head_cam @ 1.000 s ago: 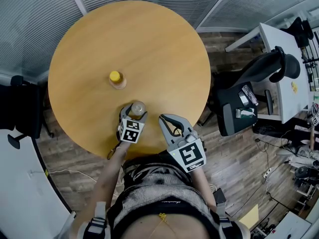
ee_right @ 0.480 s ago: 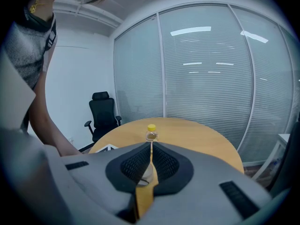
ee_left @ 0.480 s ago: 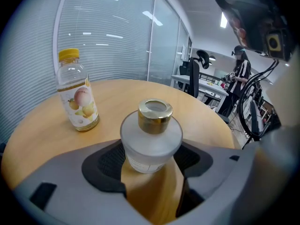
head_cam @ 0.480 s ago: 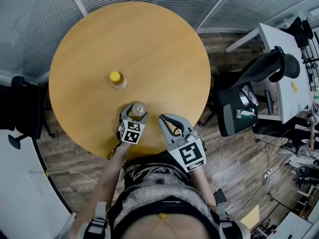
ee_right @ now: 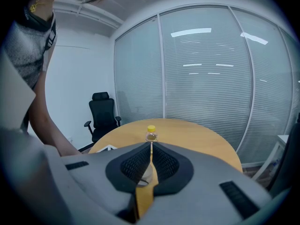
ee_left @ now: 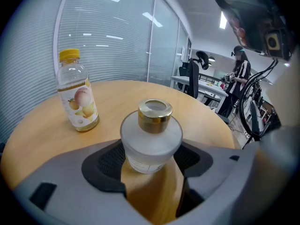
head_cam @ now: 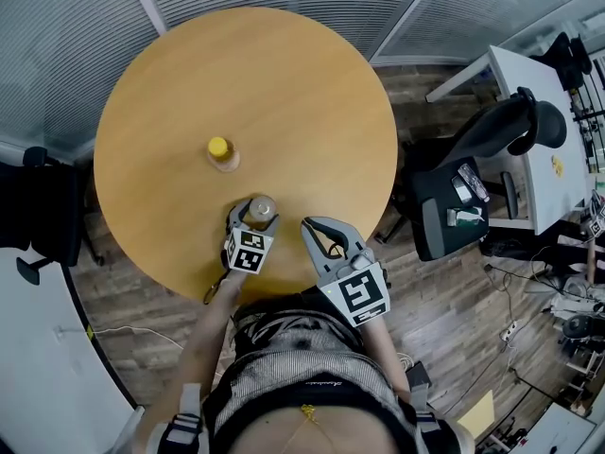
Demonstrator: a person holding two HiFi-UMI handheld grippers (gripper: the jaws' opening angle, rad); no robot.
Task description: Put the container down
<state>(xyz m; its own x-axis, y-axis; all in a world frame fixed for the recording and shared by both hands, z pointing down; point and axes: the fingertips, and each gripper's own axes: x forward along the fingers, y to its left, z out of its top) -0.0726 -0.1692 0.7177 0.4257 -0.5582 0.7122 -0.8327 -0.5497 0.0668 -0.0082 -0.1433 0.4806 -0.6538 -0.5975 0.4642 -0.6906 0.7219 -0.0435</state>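
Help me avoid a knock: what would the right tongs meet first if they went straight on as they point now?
Probably the frosted container between the left tongs, showing low through the right tongs' slit; if they clear it, the yellow-capped bottle. Depth is unclear.

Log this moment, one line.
left gripper: shut on frosted glass container with gold cap | right gripper: shut, empty | yellow-capped clear bottle: upright

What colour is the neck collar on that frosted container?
The metal collar is shiny gold, atop the frosted white glass container; clearest in the left gripper view.
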